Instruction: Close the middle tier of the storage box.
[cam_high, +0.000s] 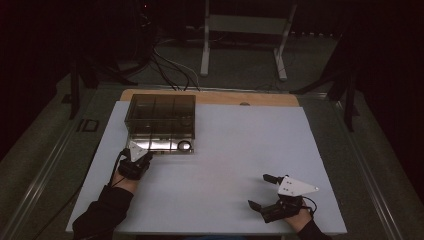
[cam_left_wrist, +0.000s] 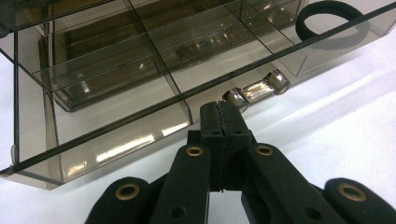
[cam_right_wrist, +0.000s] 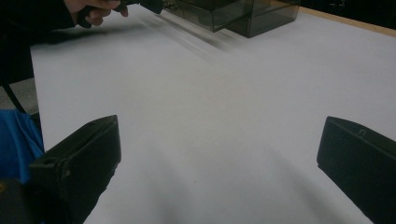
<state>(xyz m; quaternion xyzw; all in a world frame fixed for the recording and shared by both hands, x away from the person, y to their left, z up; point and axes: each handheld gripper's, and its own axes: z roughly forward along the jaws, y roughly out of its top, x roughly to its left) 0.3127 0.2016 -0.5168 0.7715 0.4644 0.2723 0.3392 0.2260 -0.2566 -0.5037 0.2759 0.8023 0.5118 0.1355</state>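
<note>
We work on a white table (cam_high: 225, 165) in a dark room. The smoky box (cam_high: 161, 121) runs near-to-far, drawer pulled nearward; left gripper (cam_left_wrist: 223, 122) clenched by its handle (cam_left_wrist: 256, 89), right gripper (cam_high: 260, 191) released.

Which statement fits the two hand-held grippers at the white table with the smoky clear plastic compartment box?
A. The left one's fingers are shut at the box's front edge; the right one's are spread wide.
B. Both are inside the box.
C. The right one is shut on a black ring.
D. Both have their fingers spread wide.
A: the left gripper has its fingers together by the smoky clear plastic compartment box, while the right gripper stands wide apart over bare white table.
</note>
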